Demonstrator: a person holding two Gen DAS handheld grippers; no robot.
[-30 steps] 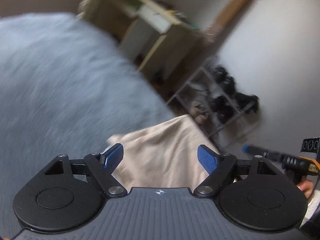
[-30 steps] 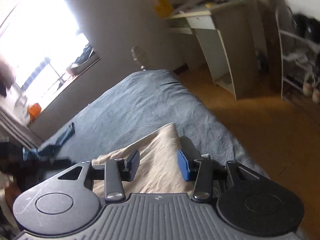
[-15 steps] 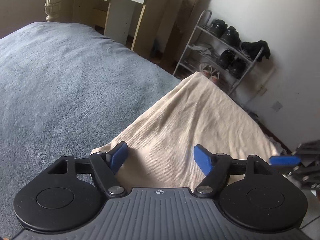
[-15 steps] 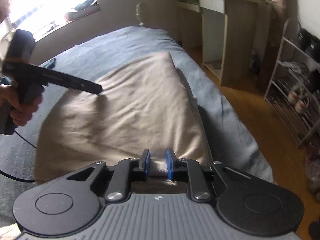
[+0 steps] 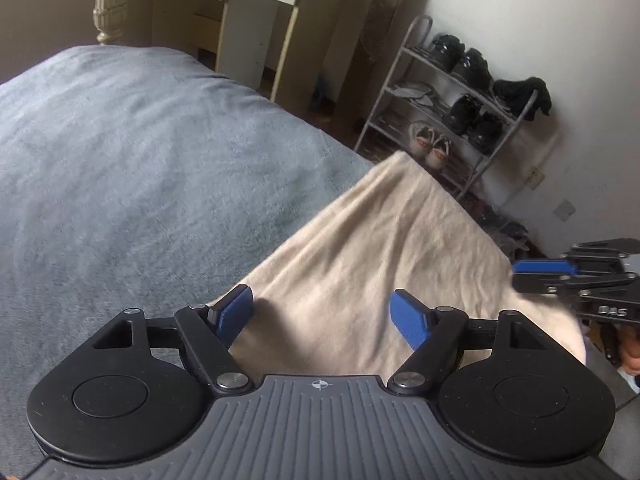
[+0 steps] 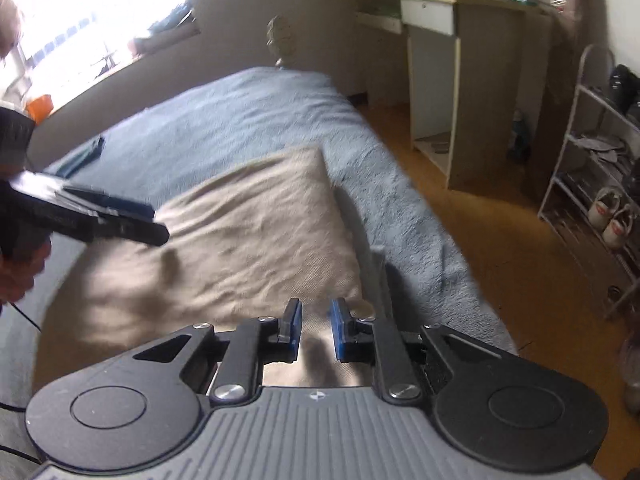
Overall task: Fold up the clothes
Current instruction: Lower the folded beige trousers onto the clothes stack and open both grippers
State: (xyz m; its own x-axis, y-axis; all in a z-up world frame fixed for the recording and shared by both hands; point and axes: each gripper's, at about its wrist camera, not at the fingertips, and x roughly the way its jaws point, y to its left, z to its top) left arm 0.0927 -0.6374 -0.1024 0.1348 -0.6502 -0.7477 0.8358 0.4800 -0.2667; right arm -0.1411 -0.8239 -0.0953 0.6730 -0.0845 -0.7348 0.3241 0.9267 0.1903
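Left wrist view, left of frame: a grey-blue fleecy bed cover fills this side, with a cream carved bedpost knob at upper left.
Left gripper: black, with blue pads, at lower centre; its fingers are spread wide over the near edge of the cloth, gripping nothing.
Task's thing: a beige, softly creased knit garment lies on the bed, running from lower centre to right of centre, one corner pointing toward the shoe rack.
Centre top: a pale wooden counter with a white drawer.
Right of centre: a grey wire shoe rack against the white wall, holding black shoes and a white pair.
Far right edge: the right gripper reaches in at the garment's edge; white letters on its body are too blurred to read.

Right wrist view, left edge: the left gripper, blurred, sits over the garment's left part, gripped by a hand.
Upper left: a bright, washed-out window.
Lower centre: the right gripper's blue pads stand close together with a narrow gap, the cloth's near edge lying between them; I cannot tell whether they touch it.
Right: the wooden floor, counter and shoe rack.
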